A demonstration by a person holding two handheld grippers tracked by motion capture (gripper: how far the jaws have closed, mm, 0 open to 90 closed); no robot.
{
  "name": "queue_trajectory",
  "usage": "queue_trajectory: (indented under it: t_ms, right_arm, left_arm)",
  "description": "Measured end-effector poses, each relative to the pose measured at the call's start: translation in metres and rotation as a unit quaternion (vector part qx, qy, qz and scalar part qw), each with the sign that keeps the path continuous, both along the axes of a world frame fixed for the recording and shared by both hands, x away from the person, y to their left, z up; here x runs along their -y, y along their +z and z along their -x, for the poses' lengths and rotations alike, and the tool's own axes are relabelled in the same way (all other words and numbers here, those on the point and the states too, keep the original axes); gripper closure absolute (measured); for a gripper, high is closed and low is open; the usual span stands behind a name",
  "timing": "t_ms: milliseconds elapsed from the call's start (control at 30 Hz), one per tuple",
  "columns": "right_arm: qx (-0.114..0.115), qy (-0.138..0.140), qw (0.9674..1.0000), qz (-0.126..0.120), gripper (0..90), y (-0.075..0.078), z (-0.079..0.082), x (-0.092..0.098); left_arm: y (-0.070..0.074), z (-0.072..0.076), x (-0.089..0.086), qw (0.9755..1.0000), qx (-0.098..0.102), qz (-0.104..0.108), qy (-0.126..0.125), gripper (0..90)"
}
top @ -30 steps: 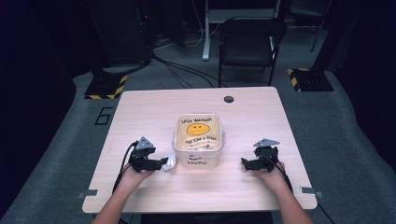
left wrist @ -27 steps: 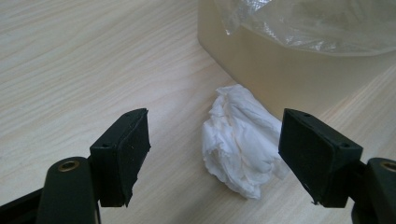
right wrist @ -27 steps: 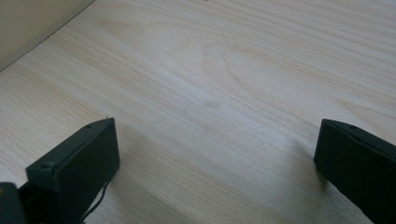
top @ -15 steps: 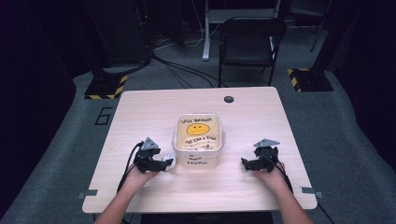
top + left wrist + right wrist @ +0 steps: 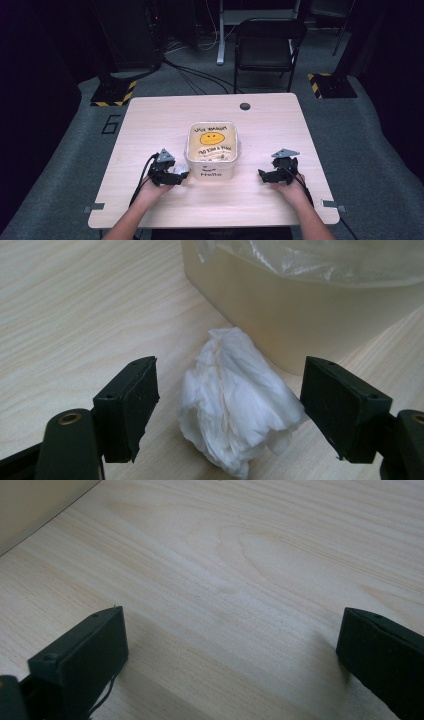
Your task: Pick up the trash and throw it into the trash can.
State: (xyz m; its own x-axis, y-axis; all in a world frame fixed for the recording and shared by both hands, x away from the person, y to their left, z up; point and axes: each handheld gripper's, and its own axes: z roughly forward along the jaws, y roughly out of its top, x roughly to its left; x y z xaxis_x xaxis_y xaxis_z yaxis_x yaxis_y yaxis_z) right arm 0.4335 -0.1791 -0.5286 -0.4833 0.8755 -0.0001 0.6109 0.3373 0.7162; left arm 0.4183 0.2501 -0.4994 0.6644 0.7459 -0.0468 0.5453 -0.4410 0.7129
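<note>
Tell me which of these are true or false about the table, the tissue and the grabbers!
1. A crumpled white tissue lies between the jaws of the left gripper. True.
2. The left gripper is squeezing the tissue flat. False: its jaws stand open, apart from the tissue on both sides.
3. The right gripper holds a spoon. False: its jaws are open over bare table.
4. The tub has a yellow smiley face on top. True.
5. The tissue is inside the tub. False: it lies on the table beside the tub.
</note>
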Motion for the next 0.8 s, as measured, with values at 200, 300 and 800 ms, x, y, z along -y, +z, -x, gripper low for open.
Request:
queue_trajectory:
  t_ms: [200, 300, 800]
  right_arm:
    - [-0.001, -0.001, 1.0000, 0.000, 0.0, 0.0001, 0.0001, -0.0001]
    - [0.000, 0.000, 1.0000, 0.000, 0.0, 0.0000, 0.0000, 0.0000]
    - [0.000, 0.000, 1.0000, 0.000, 0.0, 0.0000, 0.0000, 0.0000]
  left_arm:
    - [-0.0041, -0.0015, 0.0002, 1.0000, -0.008, -0.002, -0.002, 25.4]
    - [-0.0055, -0.0013, 0.0021, 0.9999, -0.011, -0.006, -0.010, 30.5]
    - [-0.0016, 0.0045, 0.0019, 0.9991, 0.010, -0.027, -0.031, 58.5]
